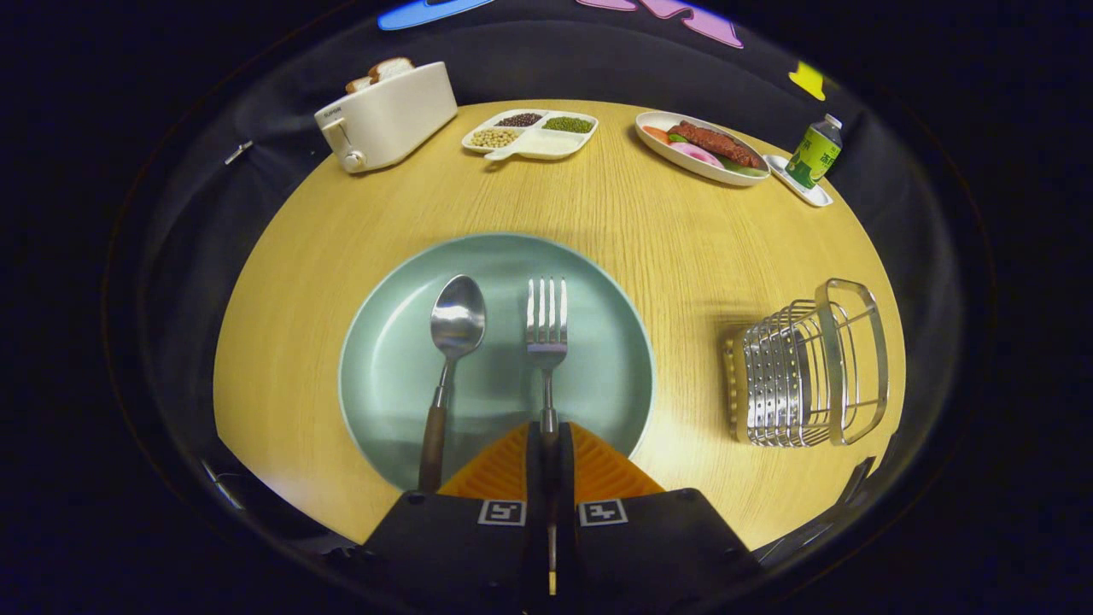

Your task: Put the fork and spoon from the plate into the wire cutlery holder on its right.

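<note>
My claw [547,440] is clamped on the fork [546,325]: both fingers [504,465] press together on the handle, which runs down between them, with only a narrow slit left where the handle sits. The fork's tines point away from me, and its head lies over the middle of the green plate [388,376]; I can't tell whether it still touches the plate or is lifted a bit. The spoon [455,329] lies on the same plate just left of the fork, roughly parallel, bowl away from me, its dark wooden handle reaching back to the plate's near rim, beside my left finger but apart from it. The wire cutlery holder [807,371] stands on the table [666,222] right of the plate, well apart from it, with nothing visible inside. Beyond the plate, at the far edge of the table: a white toaster [384,115] with bread slices in it, a divided dish [531,133] with beans and grains, an oval dish [702,147] with food, and a green bottle [814,152] on a small tray [798,181].
</note>
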`<control>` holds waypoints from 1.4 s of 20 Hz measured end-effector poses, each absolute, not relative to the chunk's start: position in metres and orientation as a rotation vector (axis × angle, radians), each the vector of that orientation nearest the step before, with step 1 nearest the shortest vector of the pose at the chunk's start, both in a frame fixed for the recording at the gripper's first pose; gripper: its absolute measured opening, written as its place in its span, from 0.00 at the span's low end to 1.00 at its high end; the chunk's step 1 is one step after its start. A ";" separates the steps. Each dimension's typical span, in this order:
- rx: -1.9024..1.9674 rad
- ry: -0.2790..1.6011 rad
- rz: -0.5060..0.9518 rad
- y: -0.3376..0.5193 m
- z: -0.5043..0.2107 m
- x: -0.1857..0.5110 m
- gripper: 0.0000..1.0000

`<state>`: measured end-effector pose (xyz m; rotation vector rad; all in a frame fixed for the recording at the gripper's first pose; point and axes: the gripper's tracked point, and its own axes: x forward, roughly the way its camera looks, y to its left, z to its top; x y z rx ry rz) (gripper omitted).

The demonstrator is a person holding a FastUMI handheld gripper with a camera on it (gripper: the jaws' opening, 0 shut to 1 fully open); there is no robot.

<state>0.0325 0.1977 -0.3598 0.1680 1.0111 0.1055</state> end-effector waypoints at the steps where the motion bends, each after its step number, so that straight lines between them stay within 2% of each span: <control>1: 0.178 1.000 0.115 0.195 -0.352 0.034 0.08; 6: 0.187 0.915 0.273 0.173 -0.278 0.023 0.08; 11: 0.062 1.037 0.447 0.080 -0.251 -0.019 0.08; 14: -0.051 1.142 0.440 0.018 -0.260 -0.028 0.08; 18: -0.123 1.321 0.438 -0.022 -0.285 -0.027 0.08; 22: -0.226 1.506 0.460 -0.028 -0.305 -0.030 0.09; 28: -0.392 1.636 0.447 -0.026 -0.315 -0.019 0.08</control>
